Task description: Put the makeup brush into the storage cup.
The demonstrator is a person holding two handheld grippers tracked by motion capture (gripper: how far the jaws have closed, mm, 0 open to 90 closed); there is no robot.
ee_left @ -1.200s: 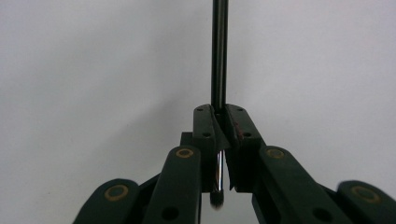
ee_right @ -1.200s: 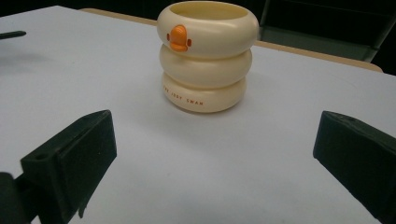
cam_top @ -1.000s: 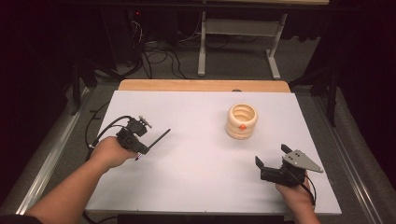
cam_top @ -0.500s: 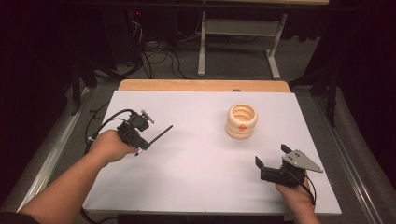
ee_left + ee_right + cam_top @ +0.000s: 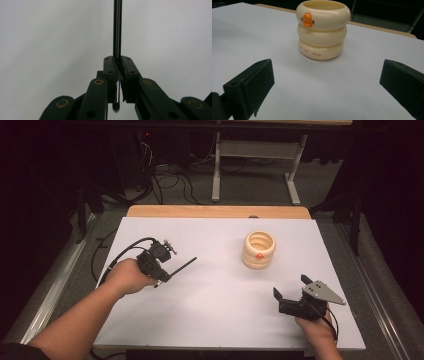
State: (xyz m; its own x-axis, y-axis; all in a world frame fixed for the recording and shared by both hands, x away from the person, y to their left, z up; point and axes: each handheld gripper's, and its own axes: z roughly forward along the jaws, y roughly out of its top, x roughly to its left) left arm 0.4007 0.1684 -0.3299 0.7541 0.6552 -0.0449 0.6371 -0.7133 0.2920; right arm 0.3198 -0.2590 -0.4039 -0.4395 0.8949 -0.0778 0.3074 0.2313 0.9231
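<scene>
Left hand-held gripper [image 5: 167, 270], clamped on the thin dark rod [image 5: 181, 266], should keep it steady and carry it to the cream ringed holder [image 5: 259, 249] near the desk's far edge, while the right hand-held gripper [image 5: 290, 291] waits with jaws apart.

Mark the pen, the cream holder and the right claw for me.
pen [image 5: 181, 267], high view, on its dark shaft.
cream holder [image 5: 322, 32], right gripper view, on its middle ring.
right claw [image 5: 290, 290], high view, between its tips.
</scene>
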